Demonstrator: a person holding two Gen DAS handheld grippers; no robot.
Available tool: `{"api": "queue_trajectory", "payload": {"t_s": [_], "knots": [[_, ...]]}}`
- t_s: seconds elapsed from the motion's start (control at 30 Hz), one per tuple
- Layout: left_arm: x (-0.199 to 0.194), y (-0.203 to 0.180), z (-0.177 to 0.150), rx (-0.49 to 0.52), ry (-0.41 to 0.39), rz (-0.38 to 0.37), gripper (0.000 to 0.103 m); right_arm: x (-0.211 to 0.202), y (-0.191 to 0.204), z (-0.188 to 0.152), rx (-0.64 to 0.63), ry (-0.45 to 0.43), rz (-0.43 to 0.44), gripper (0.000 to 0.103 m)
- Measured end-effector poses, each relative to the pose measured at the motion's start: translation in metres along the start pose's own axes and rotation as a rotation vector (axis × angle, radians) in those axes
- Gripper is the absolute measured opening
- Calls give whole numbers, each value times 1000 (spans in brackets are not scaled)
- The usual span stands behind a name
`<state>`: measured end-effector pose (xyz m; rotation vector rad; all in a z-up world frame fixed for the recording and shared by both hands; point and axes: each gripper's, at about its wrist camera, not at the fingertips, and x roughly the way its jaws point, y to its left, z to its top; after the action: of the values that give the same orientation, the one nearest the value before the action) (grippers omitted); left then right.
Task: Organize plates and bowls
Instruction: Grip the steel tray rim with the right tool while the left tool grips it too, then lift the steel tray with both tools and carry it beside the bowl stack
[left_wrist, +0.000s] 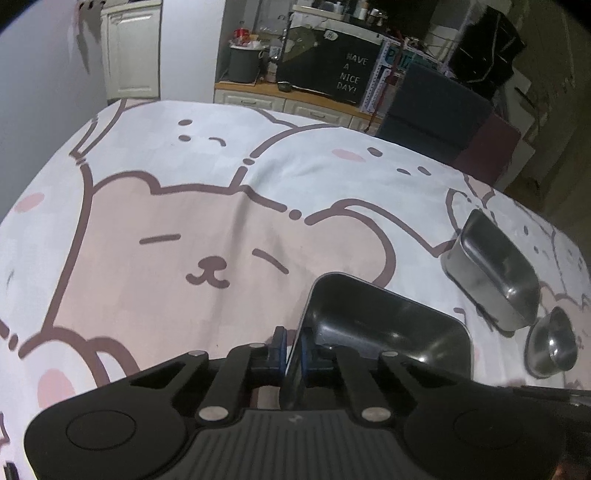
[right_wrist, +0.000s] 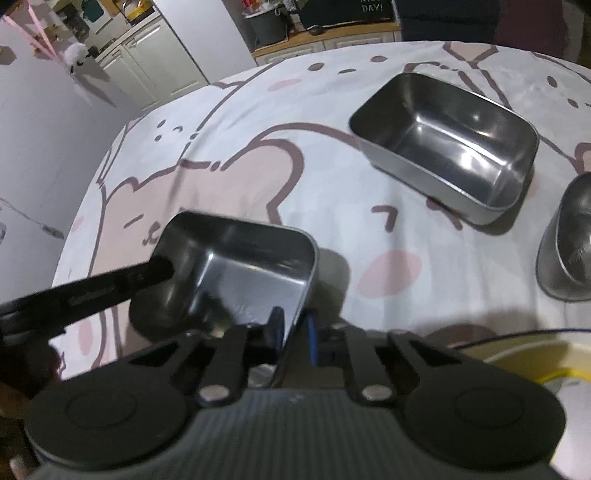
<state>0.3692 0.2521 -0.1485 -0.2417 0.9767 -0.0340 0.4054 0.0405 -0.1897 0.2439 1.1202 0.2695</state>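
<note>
Both grippers hold one rectangular steel tray (left_wrist: 388, 325) above the bear-print tablecloth. My left gripper (left_wrist: 293, 350) is shut on its left wall, one blue pad on each side. My right gripper (right_wrist: 295, 328) is shut on its right wall; the same tray shows in the right wrist view (right_wrist: 240, 266), with the left gripper's black finger (right_wrist: 110, 288) at its far side. A second rectangular steel tray (left_wrist: 495, 266) (right_wrist: 447, 147) sits on the cloth to the right. A small round steel bowl (left_wrist: 554, 343) (right_wrist: 569, 243) stands beside it.
The table (left_wrist: 221, 221) is covered by a pink and white bear tablecloth. A dark chair (left_wrist: 436, 114) stands at the far edge. A counter with a bin and a black sign (left_wrist: 332, 70) lies behind. A yellow-rimmed plate (right_wrist: 517, 354) shows at the right wrist view's lower right.
</note>
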Motion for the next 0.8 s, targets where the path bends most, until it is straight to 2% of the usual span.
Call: {"api": "queue_trajectory", "payload": {"t_s": [0.23, 0.37, 0.5, 0.8], "knots": [[-28, -10, -2, -47, -36, -32, 4, -7, -12, 8, -13, -39, 15, 10], [-48, -26, -3, -73, -59, -54, 4, -30, -21, 14, -42, -83, 47, 10], [-71, -57, -8, -76, -86, -77, 3, -64, -38, 19, -62, -137, 69, 9], [-112, -145, -25, -34, -138, -147, 3, -153, -92, 12, -97, -238, 54, 10]]}}
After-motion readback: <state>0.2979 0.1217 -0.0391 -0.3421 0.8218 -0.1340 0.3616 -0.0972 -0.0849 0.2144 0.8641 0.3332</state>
